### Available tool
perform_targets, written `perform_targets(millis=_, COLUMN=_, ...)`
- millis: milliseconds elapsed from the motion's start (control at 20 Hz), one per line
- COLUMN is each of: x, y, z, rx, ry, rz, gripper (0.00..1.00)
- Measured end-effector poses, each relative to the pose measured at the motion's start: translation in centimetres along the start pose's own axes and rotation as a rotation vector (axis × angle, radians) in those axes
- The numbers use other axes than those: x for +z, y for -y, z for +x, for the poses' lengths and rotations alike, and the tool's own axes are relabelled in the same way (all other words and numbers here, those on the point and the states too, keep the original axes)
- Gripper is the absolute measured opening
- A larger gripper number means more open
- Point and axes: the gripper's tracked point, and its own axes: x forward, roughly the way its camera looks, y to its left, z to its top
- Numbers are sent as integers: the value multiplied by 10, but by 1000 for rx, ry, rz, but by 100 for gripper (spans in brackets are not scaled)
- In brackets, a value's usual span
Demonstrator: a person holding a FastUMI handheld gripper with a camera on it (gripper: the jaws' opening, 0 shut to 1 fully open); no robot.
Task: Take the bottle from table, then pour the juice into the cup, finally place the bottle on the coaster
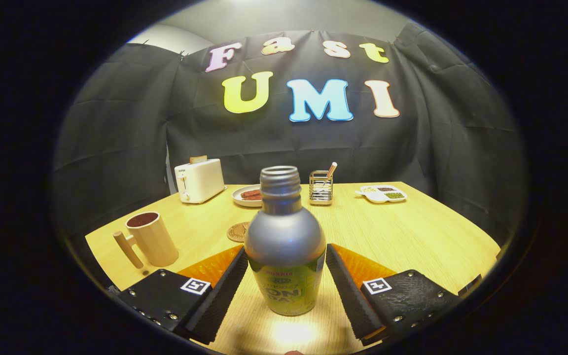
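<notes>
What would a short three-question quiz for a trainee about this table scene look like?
1. True or false: the bottle has its cap on.
2. Where does the bottle stand relative to the claw?
A between its fingers
B far beyond them
3. Fill in: the coaster lies between the bottle and the ____.

Key: 1 false, its threaded neck is open. 2 A, though a firm pinch cannot be told. 3 cup.
</notes>
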Motion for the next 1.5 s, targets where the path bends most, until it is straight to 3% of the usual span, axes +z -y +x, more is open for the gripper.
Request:
perform_targets(millis=500, x=-28, y=4, z=0, rx=-3, ry=-64, rz=24, gripper=97)
perform_targets(millis=1000, x=-25, y=-1, z=4, rx=-20, ry=-104, rz=-22, gripper=71)
perform_targets(millis=1500, x=17, y=-32, z=7, rx=47, ry=-84, rz=-126, gripper=70)
